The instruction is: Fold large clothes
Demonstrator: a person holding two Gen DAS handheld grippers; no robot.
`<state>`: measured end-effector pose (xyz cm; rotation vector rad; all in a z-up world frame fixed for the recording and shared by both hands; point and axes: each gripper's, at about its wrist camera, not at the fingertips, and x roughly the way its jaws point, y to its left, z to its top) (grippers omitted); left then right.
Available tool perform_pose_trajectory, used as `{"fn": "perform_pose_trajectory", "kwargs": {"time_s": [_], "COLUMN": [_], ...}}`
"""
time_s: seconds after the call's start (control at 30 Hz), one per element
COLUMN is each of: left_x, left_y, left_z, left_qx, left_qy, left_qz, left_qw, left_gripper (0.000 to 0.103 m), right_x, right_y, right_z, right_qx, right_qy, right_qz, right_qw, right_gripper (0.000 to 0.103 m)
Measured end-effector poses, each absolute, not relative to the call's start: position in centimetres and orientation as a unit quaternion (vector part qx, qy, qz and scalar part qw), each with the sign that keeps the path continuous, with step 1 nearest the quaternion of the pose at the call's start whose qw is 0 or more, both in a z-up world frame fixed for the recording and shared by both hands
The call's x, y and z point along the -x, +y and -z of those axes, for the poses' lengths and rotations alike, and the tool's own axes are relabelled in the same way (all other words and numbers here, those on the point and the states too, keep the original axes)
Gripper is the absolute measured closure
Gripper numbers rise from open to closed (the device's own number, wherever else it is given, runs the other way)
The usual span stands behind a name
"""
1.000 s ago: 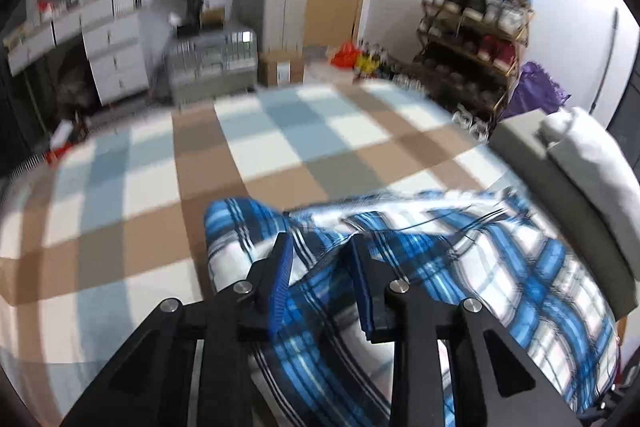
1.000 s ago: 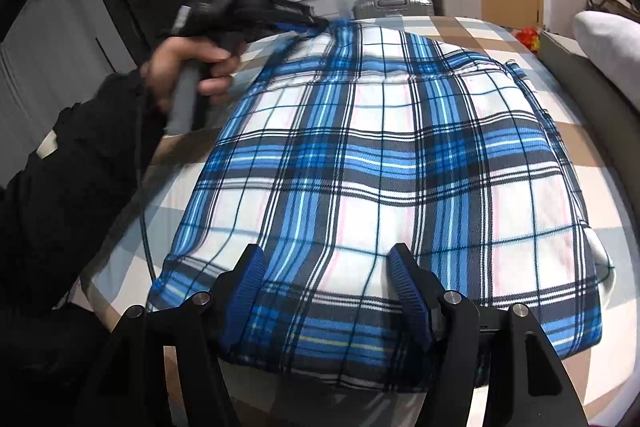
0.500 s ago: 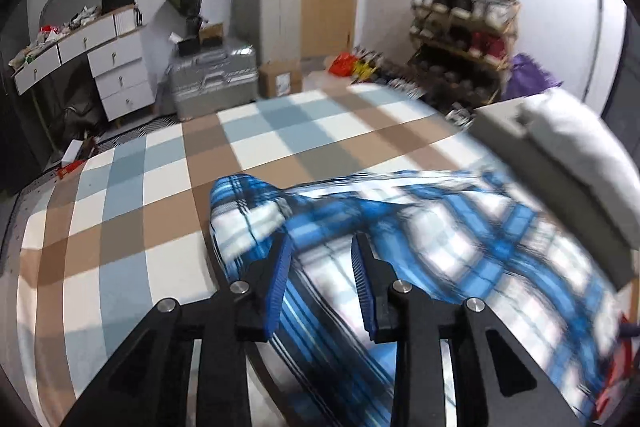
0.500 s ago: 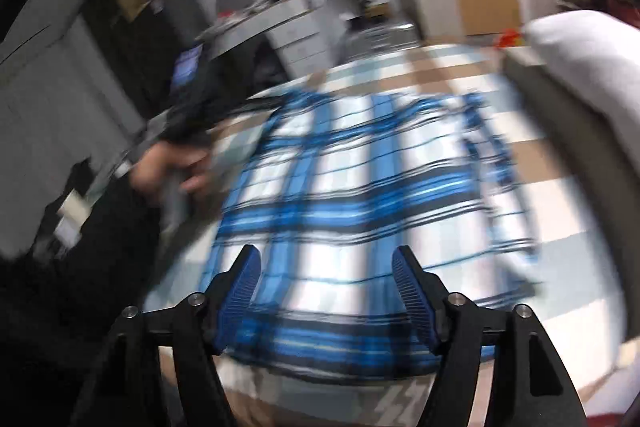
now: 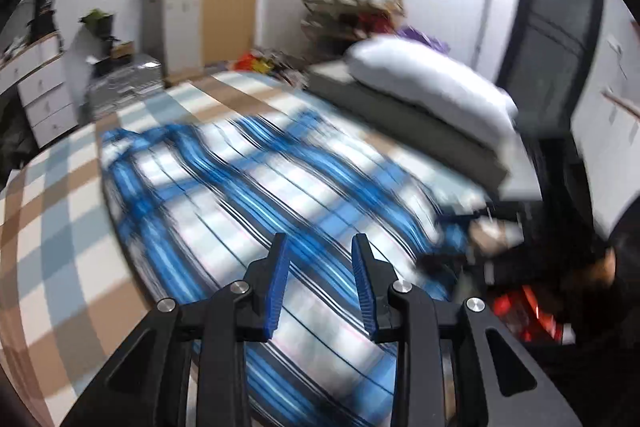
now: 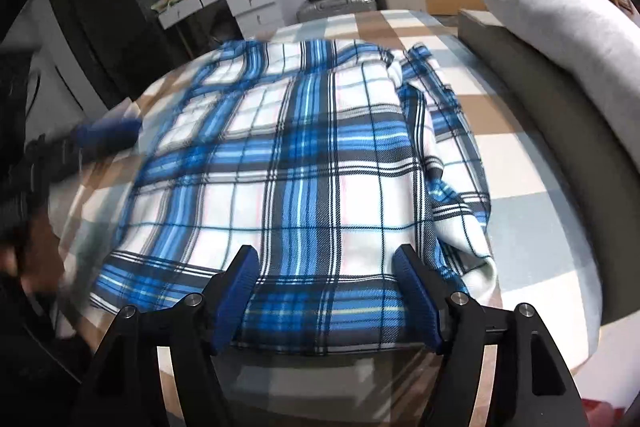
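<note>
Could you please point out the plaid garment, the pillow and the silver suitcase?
plaid garment [image 6: 304,187], right wrist view, middle of its top layer.
pillow [image 6: 568,39], right wrist view, its upper side.
silver suitcase [image 6: 336,7], right wrist view, its front.

Even indoor light, no hard shadows. My left view is motion-smeared across the plaid garment [image 5: 256,187]; right view sharp centrally, blurred at left edge. Fisheye bends both, corners black.

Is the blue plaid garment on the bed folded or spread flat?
Partly folded: the plaid garment shows a doubled layer along its right side and a straight near edge, bunched at the corner.
</note>
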<state>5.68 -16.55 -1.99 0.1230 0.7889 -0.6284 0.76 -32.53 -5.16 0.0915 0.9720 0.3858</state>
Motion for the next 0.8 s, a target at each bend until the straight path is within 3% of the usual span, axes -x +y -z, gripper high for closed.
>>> {"fn": "perform_pose_trajectory", "kwargs": {"time_s": [0.13, 0.27, 0.6, 0.63, 0.7, 0.73, 0.77, 0.8], "left_x": [-3.9, -3.1, -6.2, -6.2, -6.5, -6.4, -6.4, -6.5], "left_y": [-18.3, -19.2, -14.2, -13.8, -13.0, -12.7, -12.5, -12.3], "left_z": [5.6, 6.6, 3.8, 3.8, 3.9, 4.1, 4.2, 4.3], "left_qx": [-0.082, -0.124, 0.034, 0.042, 0.055, 0.058, 0.061, 0.066], "left_qy": [0.426, 0.405, 0.413, 0.412, 0.414, 0.415, 0.416, 0.416], "left_qz": [0.311, 0.292, 0.267, 0.260, 0.244, 0.238, 0.233, 0.228], "left_qw": [0.846, 0.857, 0.870, 0.872, 0.875, 0.876, 0.877, 0.878], "left_gripper": [0.077, 0.077, 0.077, 0.077, 0.077, 0.077, 0.077, 0.077], "right_x": [-1.2, -4.6, -11.7, -12.4, -13.3, -13.7, -14.0, -13.8], "right_y": [-34.4, -36.6, -36.5, -36.4, -36.2, -36.0, -35.8, -35.2], "right_z": [3.6, 3.0, 6.8, 7.3, 8.0, 8.3, 8.3, 7.3], "right_qx": [-0.093, -0.114, -0.181, -0.189, -0.201, -0.209, -0.213, -0.194], "right_qy": [0.448, 0.448, 0.498, 0.501, 0.508, 0.511, 0.512, 0.501], "right_qz": [-0.204, -0.170, -0.219, -0.225, -0.234, -0.243, -0.256, -0.261], "right_qw": [0.866, 0.870, 0.819, 0.814, 0.804, 0.798, 0.792, 0.802], "right_gripper": [0.032, 0.031, 0.031, 0.034, 0.052, 0.076, 0.089, 0.090]}}
